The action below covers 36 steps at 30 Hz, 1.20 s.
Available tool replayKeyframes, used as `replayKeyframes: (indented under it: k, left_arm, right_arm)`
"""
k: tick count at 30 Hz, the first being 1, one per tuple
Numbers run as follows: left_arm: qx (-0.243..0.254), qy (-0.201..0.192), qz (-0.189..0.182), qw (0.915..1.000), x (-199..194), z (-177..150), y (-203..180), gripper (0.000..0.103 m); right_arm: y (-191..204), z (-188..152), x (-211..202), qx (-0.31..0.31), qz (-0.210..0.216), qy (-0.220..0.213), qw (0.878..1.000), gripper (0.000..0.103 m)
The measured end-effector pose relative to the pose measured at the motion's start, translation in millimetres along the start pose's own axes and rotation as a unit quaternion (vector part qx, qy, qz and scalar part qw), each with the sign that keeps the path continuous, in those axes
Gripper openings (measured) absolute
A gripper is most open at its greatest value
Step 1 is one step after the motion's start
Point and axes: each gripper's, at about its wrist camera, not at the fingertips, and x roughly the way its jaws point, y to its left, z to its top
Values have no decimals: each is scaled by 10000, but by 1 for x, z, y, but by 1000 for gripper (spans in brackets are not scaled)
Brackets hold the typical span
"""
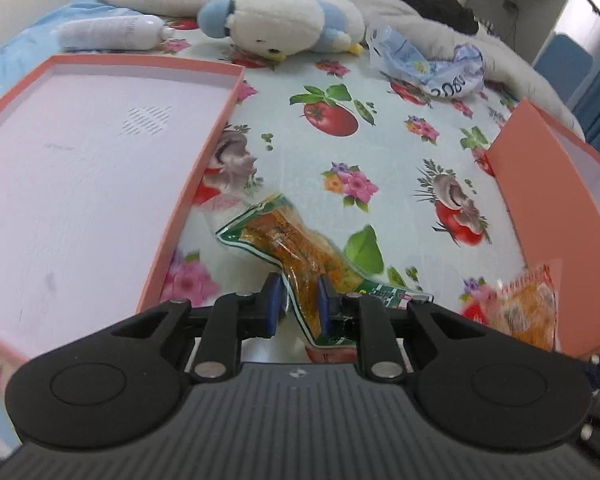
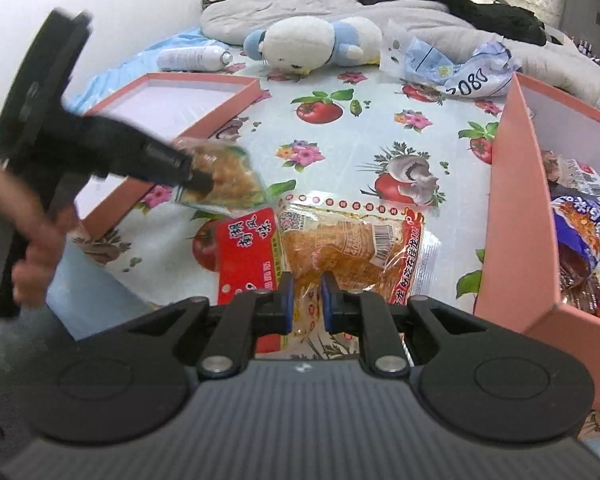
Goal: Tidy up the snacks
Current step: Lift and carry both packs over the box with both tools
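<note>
My left gripper [image 1: 298, 296] is shut on a clear green-edged snack packet [image 1: 284, 240] of orange pieces, held above the flowered cloth beside the shallow pink tray [image 1: 204, 152]. The right wrist view shows that same gripper [image 2: 198, 180] blurred, a hand behind it, with the green-edged packet [image 2: 228, 176] hanging from it. My right gripper [image 2: 306, 292] is shut on the lower edge of a red-and-clear snack packet [image 2: 340, 244], left of the deep pink box [image 2: 516, 208]. That red-and-clear packet [image 1: 528, 308] shows blurred at the right of the left wrist view.
The deep pink box [image 1: 540, 184] holds several snack packets [image 2: 580, 220]. At the back lie a white-and-blue plush toy [image 1: 284, 24], a white bottle [image 1: 108, 32], a crumpled plastic bag [image 1: 432, 64] and a grey blanket [image 2: 300, 4].
</note>
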Motion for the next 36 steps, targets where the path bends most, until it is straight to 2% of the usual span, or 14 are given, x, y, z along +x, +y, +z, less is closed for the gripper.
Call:
replayKeyframes:
  k: [11,19,25,29,36]
  left_arm:
    - [-658,-451,-276,9964,-58,-31,-1,13]
    - [-577,-624,-383,9956,-81,-37,-23,10]
    - [-467,-775,-561,9943,-102,-29,-45,9]
    - [-272,-1082,-425,9929,-128,-18,-62,9]
    - [-166,-1244,-793,9889,-163,-8,-87,9]
  right_arm:
    - [-1,15,-45,107,-132,-546,9984,16]
    - [-16,19,-77,238,-248,-803,9962,16]
    - [-33,20,-101,373,-421,-918,9942,16]
    - [-45,19,-121,486,-542,-1044,9919,16]
    - [-59,13,-156,676,-706,-1289,9868,16]
